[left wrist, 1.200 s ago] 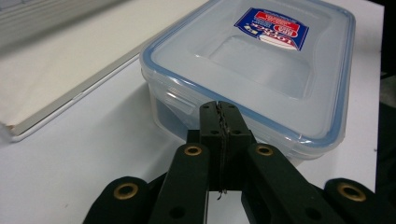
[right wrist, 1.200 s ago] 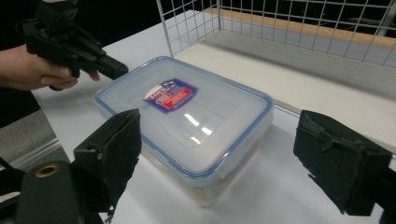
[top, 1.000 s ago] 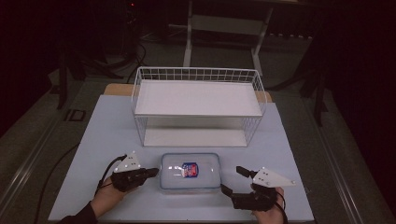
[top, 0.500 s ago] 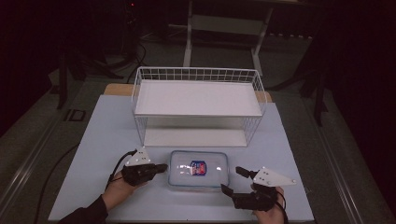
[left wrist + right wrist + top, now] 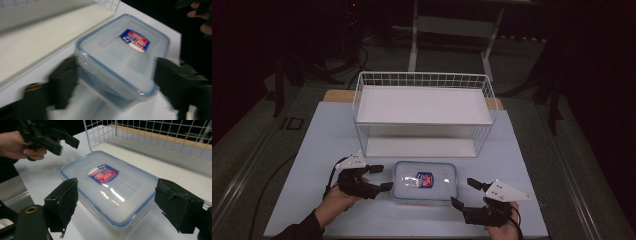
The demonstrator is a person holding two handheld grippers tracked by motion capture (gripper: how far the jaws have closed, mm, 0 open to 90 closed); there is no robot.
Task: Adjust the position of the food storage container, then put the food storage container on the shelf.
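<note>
- The plastic box (image 5: 425,181) sits on the near half of the table, right in front of the wire rack (image 5: 424,112), lid on, clear with a blue rim.
- It has a red and blue sticker (image 5: 425,180) on the lid. There's writing on it, but it's too small and fuzzy to read in any view.
- The left gripper (image 5: 383,178) is at the box's left end, jaws wide, one tip just about at the box's edge. From above I can't tell if it's actually touching.
- The left gripper view is blurry, but it has the box (image 5: 122,57) sitting between the two spread jaws, a corner poking toward the camera.
- The right gripper (image 5: 464,193) is at the box's near right corner, jaws also wide and not closed on anything.
- The right gripper view is sharp: the box (image 5: 110,187) between its jaws, the sticker (image 5: 103,174) easy to spot, and the other hand (image 5: 23,146) with its gripper off in the top left.
- The table (image 5: 327,135) has a pale bluish-white top. The rack has a white shelf on top and another down low.
- The room (image 5: 272,45) behind is dark, with a metal stand and some cables on the floor.
</note>
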